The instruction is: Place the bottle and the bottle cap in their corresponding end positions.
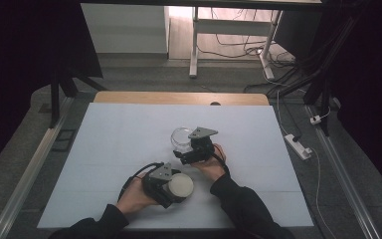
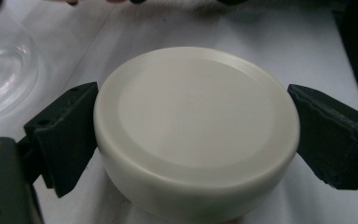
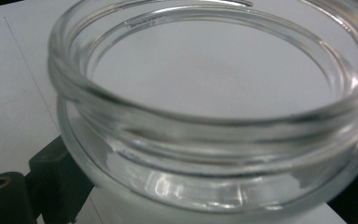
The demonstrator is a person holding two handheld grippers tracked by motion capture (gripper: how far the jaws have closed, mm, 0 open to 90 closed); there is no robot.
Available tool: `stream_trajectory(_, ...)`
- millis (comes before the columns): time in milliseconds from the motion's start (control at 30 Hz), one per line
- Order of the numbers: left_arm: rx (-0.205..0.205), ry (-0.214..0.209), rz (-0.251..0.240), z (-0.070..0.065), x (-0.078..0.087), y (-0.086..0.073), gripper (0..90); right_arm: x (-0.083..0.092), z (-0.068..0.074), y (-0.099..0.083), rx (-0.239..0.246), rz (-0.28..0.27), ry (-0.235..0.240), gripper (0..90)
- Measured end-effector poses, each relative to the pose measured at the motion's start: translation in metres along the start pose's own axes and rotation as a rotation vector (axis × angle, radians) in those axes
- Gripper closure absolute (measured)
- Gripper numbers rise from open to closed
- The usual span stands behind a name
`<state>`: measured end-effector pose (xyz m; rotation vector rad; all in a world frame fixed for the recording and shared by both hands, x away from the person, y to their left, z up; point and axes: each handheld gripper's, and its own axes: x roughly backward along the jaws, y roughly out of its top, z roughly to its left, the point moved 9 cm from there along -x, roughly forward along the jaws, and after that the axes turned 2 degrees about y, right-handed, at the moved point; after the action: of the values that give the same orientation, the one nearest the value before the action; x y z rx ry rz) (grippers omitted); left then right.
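Jaws of my left tool are closed against opposite sides of the cream lid, which sits flat between them with its smooth top facing up; in the high view it lies near the front edge of the desk, a little left of centre. My right tool is farther off and to the right, and its jaws flank the lower body of the glass jar, pressed on both sides as far as I can judge (the right jaw shows as a dark sliver at the edge of its own view). The jar stands upright on the white surface, mouth open and empty, apart from the lid.

So I read the work as roughly half done: both pieces are gripped, one per tool, and nothing is joined. What remains, if I am closing the jar, is to carry the lid over the mouth, seat it level on the threaded rim and turn it tight.
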<state>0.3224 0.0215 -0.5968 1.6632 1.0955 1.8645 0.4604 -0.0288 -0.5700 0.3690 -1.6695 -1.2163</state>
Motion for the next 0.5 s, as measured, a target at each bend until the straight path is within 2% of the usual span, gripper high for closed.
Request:
stream_trajectory(267, 0.018, -0.003, 0.028, 0.0019, -0.0029, -0.0016, 7.9, -0.0032, 0.0009, 0.0014, 0.003, -0.006, -0.013, 5.8)
stream_trajectory(467, 0.023, 0.012, 0.066, 0.0026, -0.0043, -0.0045, 7.8, -0.0029, 0.0009, 0.0015, 0.0, -0.002, -0.023, 4.3)
stream_trajectory(500, 0.021, 0.016, 0.071, 0.0025, -0.0043, -0.005, 7.8, -0.0032, 0.0014, 0.0026, -0.01, -0.014, -0.02, 4.1)
